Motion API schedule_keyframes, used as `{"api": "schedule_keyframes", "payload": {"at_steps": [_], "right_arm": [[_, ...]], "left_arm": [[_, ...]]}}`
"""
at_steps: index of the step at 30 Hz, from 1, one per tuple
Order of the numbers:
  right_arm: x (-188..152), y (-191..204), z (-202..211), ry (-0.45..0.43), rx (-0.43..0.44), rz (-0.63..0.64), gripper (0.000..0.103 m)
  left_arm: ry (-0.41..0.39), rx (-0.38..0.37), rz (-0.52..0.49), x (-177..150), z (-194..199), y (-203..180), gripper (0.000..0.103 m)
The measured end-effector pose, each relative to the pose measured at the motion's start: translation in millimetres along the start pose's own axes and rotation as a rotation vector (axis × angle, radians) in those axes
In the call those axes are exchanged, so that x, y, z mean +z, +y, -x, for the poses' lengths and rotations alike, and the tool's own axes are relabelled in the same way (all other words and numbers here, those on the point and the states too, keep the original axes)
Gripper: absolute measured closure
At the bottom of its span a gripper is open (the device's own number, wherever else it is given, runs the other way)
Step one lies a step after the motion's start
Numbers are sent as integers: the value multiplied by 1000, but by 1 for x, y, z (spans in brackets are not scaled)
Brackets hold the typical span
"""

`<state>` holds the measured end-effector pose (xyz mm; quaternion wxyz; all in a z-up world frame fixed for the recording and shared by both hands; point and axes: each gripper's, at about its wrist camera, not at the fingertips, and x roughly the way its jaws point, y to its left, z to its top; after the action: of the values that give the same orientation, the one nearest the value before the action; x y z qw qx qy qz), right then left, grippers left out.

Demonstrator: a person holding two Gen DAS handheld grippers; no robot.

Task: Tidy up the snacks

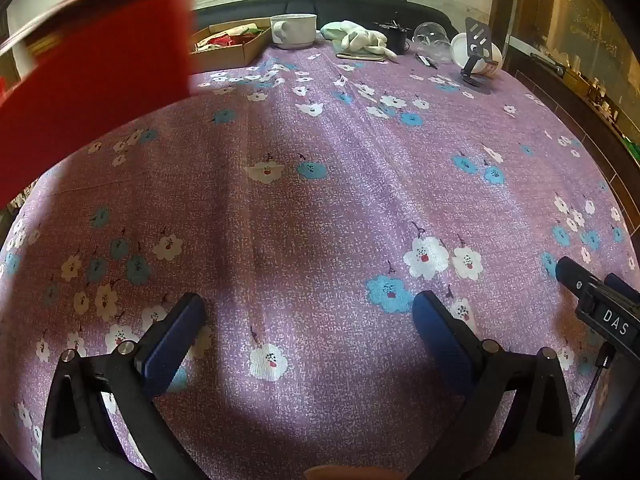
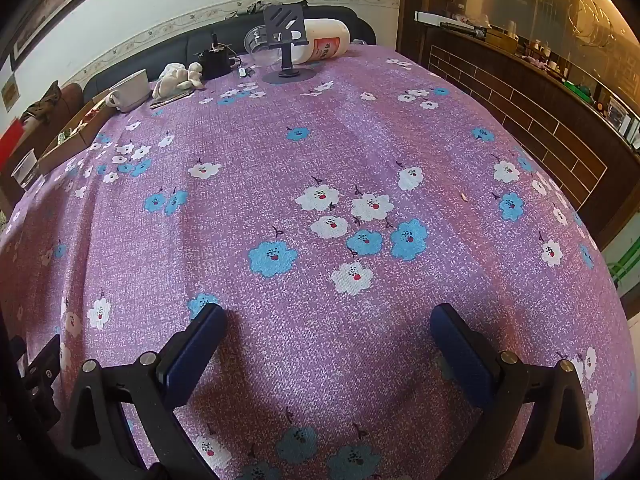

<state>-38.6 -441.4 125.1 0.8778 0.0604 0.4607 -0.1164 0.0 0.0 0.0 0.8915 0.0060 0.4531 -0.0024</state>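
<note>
Shallow cardboard box point(image 1: 228, 46) of red and green snack packets, both tools spread wide, empty

Wide bare stretch of purple floral tablecloth point(image 2: 320, 152) ahead of both grippers. Far edge crowded: cardboard box point(image 1: 230, 46), white mug point(image 1: 294, 30), cloth bundle point(image 1: 360, 38), glass bowl point(image 1: 430, 34), phone stand point(image 2: 286, 44) (foot on cloth). Blurred red object point(image 1: 92, 68) blocks upper left in left view.
</note>
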Motion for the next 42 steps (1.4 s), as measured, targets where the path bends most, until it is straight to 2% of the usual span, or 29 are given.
{"api": "schedule_keyframes", "payload": {"at_steps": [42], "right_arm": [[-1,1,-1,-2,-1,0,0]], "left_arm": [[-1,-8,-5,2,-1,-5,0]]}}
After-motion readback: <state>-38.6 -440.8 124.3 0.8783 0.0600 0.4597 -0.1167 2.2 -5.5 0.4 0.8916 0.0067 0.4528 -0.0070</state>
